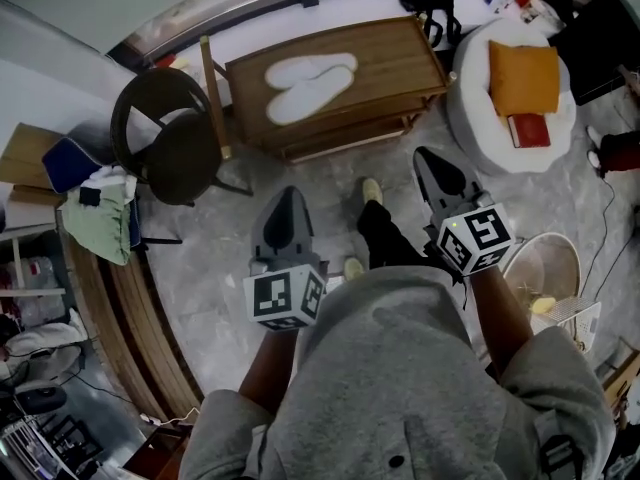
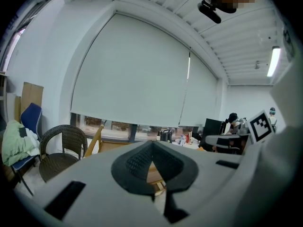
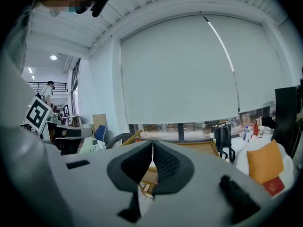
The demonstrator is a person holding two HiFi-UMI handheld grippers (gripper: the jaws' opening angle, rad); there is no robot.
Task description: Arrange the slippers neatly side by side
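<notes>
1. Table: a low wooden table. The person stands on the near side of it, well back from its edge.
2. Slippers: two white slippers on the left half of the tabletop. They touch at one end and are fanned slightly apart at the other.
3. Handling, as a judgement: probably light, soft and floppy. Pinch the sole edge near the heel, and slide each slipper instead of lifting it.
4. Left gripper: jaws closed together with nothing between them, short of the table.
5. Right gripper: jaws likewise pressed together and empty, nearer the table's right end.
</notes>
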